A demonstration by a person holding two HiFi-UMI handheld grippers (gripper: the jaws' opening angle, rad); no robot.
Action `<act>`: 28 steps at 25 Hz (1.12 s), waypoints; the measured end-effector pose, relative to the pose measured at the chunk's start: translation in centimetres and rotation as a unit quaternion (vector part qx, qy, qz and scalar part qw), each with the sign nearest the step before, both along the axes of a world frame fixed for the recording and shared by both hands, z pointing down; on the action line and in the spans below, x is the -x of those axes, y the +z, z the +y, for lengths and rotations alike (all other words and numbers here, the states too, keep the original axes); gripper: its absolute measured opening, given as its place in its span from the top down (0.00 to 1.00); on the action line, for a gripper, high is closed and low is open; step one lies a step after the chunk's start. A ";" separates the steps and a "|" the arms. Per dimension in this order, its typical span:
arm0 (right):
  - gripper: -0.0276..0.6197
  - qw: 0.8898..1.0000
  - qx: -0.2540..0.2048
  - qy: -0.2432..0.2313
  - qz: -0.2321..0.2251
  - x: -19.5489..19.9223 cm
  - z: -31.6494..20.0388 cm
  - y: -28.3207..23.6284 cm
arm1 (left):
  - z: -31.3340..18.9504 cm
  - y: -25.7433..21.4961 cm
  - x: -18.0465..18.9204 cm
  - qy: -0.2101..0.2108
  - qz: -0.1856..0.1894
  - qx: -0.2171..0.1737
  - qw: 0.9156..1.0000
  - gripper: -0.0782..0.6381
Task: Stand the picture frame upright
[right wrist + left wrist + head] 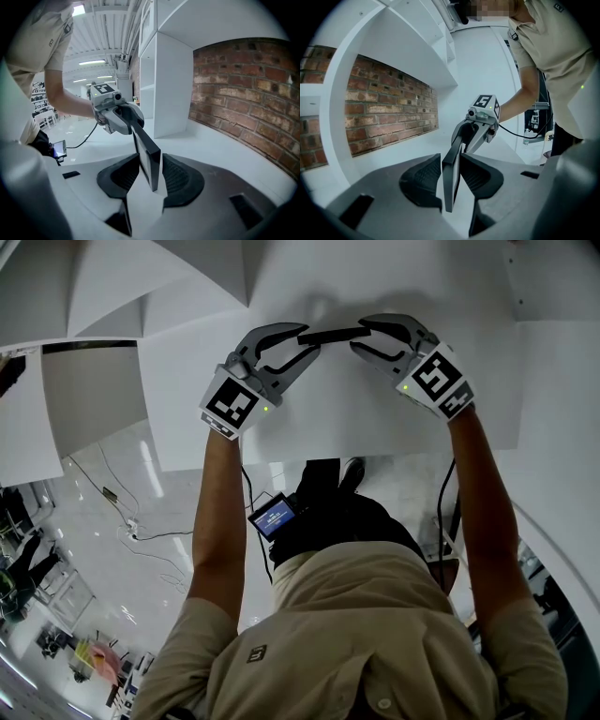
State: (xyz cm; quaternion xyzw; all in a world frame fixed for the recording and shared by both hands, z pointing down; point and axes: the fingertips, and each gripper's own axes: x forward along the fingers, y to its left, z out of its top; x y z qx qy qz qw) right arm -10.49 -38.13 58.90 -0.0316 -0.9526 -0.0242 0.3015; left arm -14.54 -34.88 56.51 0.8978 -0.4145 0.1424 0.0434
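The black picture frame [333, 335] stands on edge over the white shelf [319, 418] and shows from above as a thin dark bar between both grippers. My left gripper [307, 341] is shut on its left end; in the left gripper view both pads press on the frame [451, 178]. My right gripper [361, 338] is at the other end. In the right gripper view the frame [149, 159] stands between its pads, and a thin gap shows beside the right pad [180, 178], so it is open. Each gripper view shows the other gripper at the frame's far end.
A red brick wall [389, 108] backs the shelf. White upright partitions [171, 84] stand to the sides and white boards [141, 287] lie beyond. Below the shelf edge there are cables [141, 531] and a small lit screen [274, 517] by the person's legs.
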 end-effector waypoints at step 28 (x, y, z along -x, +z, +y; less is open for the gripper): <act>0.65 1.000 0.002 -0.001 -0.001 -0.2 0.0 -0.9 | 1.0 -2.1 0.9 -0.010 -0.007 -0.011 1.000 0.73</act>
